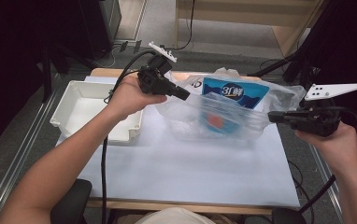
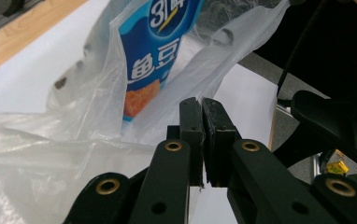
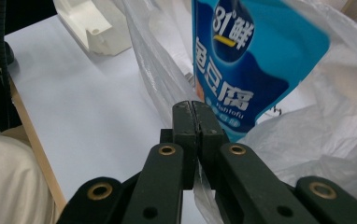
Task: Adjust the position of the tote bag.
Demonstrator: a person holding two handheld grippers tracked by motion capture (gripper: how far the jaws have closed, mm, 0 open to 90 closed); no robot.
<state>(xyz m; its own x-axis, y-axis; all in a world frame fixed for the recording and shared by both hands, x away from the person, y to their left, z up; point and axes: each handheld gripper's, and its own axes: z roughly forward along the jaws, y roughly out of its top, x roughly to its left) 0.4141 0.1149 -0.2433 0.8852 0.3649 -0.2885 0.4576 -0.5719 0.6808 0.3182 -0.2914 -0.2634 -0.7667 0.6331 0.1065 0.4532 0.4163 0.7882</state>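
Note:
A clear plastic bag [image 1: 232,123] hangs stretched between my two grippers above the white table sheet [image 1: 181,163]. Inside it stands a blue food packet [image 1: 235,92] with white lettering and an orange patch. My left gripper [image 1: 182,94] is shut on the bag's left rim. My right gripper [image 1: 273,116] is shut on its right rim. In the left gripper view the jaws [image 2: 202,106] meet with thin film pinched between them, the packet [image 2: 154,51] just beyond. In the right gripper view my closed jaws [image 3: 196,110] pinch the bag [image 3: 335,135] in front of the packet [image 3: 253,60].
A white plastic tray [image 1: 81,109] sits at the table's left, under my left forearm, and its corner [image 3: 90,30] appears in the right gripper view. Dark stands and cables flank the table's far side and right edge.

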